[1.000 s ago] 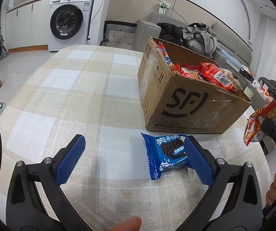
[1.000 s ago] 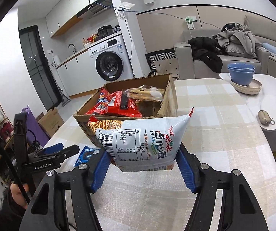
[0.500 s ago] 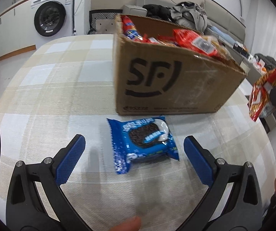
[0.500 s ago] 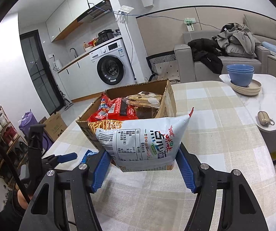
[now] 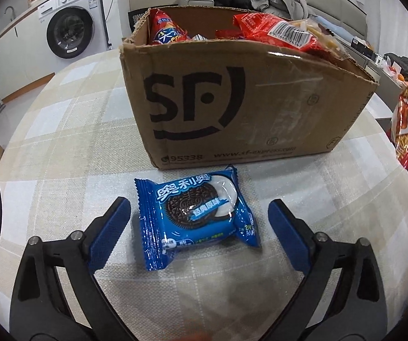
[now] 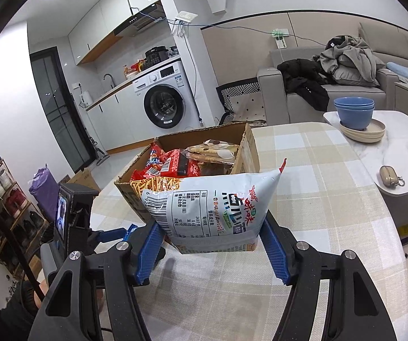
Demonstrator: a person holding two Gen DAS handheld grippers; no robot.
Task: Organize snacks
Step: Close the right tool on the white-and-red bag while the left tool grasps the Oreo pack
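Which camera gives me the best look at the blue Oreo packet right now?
The left wrist view: the Oreo packet lies whole on the tablecloth between the open left gripper pads, untouched. The right wrist view shows only a blue corner behind the right gripper's finger.

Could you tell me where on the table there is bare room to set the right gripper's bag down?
Bare cloth lies left of the box, towards the washing machine, and right of the box towards the bowls. In front of the box it is crowded: the cookie pack sits between the left gripper fingers.
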